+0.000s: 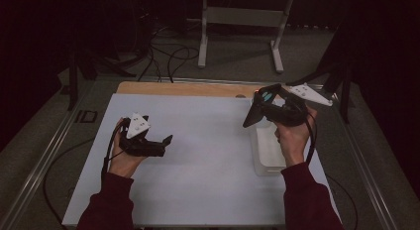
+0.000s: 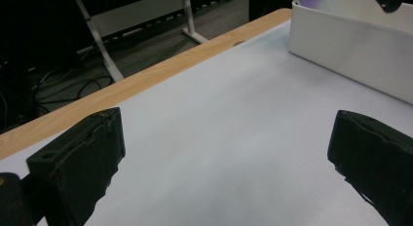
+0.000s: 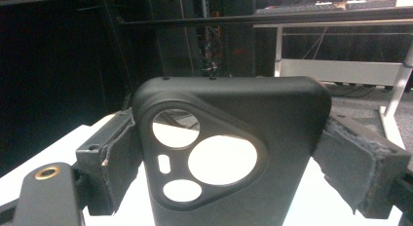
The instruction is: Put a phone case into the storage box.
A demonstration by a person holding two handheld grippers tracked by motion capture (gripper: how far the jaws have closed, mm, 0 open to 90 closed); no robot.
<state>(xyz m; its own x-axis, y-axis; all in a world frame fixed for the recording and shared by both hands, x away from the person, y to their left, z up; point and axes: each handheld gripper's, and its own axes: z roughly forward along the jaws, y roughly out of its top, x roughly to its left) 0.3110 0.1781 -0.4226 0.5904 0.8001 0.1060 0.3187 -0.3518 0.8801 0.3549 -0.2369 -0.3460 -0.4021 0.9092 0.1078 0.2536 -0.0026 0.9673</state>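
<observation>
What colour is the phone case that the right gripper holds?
The phone case is matt black, with open camera cutouts; the right gripper view shows it best.

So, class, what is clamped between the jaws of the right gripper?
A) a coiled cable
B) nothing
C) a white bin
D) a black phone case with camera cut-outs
D: in the right gripper view the right gripper has both pads pressing the sides of the black phone case, whose camera cut-outs face the lens.

You have the matte black phone case (image 3: 229,153) upright between the right gripper's (image 3: 229,162) pads, gripped at both side edges, its triangular camera panel with round cutouts facing you, raised above the white bin (image 1: 270,158).
</observation>
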